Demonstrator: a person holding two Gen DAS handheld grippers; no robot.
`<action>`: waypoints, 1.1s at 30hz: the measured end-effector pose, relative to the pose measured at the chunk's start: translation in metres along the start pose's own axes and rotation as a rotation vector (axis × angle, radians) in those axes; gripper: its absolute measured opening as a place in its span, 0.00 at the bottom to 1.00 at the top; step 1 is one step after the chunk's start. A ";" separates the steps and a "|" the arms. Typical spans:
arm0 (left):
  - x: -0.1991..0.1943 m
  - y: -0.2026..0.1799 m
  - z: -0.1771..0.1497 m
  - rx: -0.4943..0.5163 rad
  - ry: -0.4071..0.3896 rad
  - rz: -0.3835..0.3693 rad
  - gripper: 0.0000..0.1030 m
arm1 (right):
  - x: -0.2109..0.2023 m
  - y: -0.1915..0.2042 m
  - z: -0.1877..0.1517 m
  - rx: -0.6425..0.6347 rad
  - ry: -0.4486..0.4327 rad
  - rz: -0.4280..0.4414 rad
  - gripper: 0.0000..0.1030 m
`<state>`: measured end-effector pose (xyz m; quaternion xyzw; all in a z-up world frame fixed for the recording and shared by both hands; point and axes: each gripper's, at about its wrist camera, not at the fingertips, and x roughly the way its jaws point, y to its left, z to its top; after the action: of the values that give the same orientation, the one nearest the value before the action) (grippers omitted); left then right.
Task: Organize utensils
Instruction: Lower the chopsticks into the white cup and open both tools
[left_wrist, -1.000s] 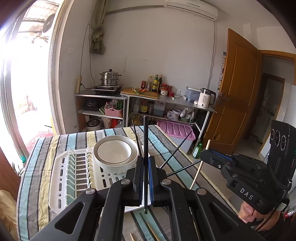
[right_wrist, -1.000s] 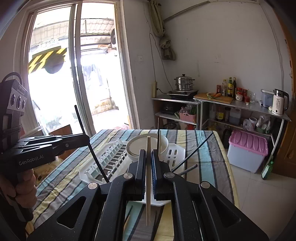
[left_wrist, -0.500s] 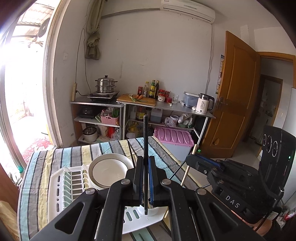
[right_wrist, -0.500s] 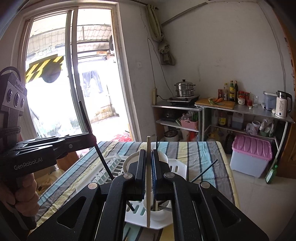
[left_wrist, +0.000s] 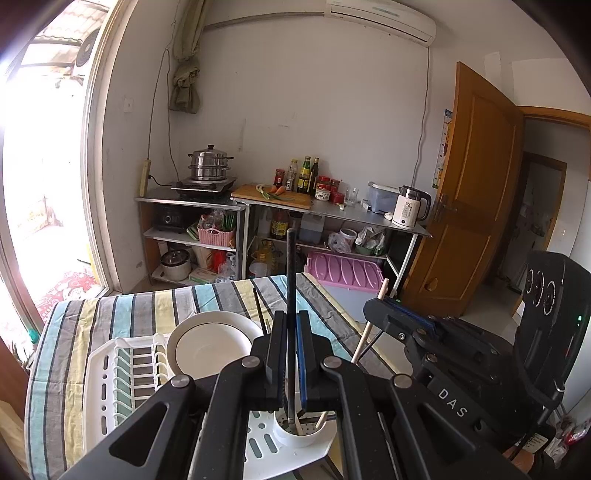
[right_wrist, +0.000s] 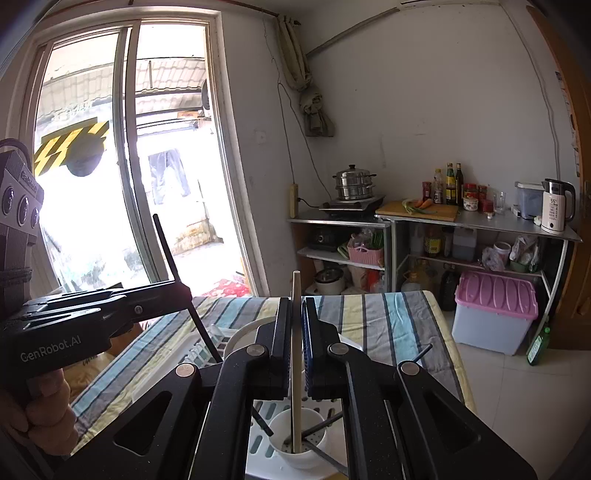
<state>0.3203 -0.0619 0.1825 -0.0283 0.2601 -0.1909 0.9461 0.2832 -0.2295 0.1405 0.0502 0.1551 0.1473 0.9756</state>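
Chopsticks: left tool (left_wrist: 291, 363) clamps black stick (left_wrist: 291, 295), right tool (right_wrist: 295, 354) clamps pale stick (right_wrist: 294, 354), both tips in white cup (right_wrist: 297, 448); uneven release w/ tilt could tip cup.

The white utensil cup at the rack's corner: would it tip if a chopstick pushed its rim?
Possibly. The white utensil cup looks small and light, probably plastic. The long wooden chopstick in the right gripper stands far above its rim, giving leverage. It sits at the corner of the dish rack, which may steady it.
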 end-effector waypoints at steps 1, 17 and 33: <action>0.002 0.000 0.000 -0.001 0.001 -0.001 0.04 | 0.001 0.002 0.000 -0.004 -0.001 -0.004 0.05; 0.034 0.011 -0.022 -0.032 0.077 -0.005 0.04 | 0.017 -0.001 -0.023 -0.002 0.066 -0.010 0.05; 0.047 0.020 -0.047 -0.052 0.124 0.030 0.05 | 0.016 -0.019 -0.046 0.037 0.129 -0.029 0.05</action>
<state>0.3413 -0.0595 0.1165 -0.0371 0.3233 -0.1713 0.9299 0.2886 -0.2399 0.0898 0.0564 0.2211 0.1332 0.9645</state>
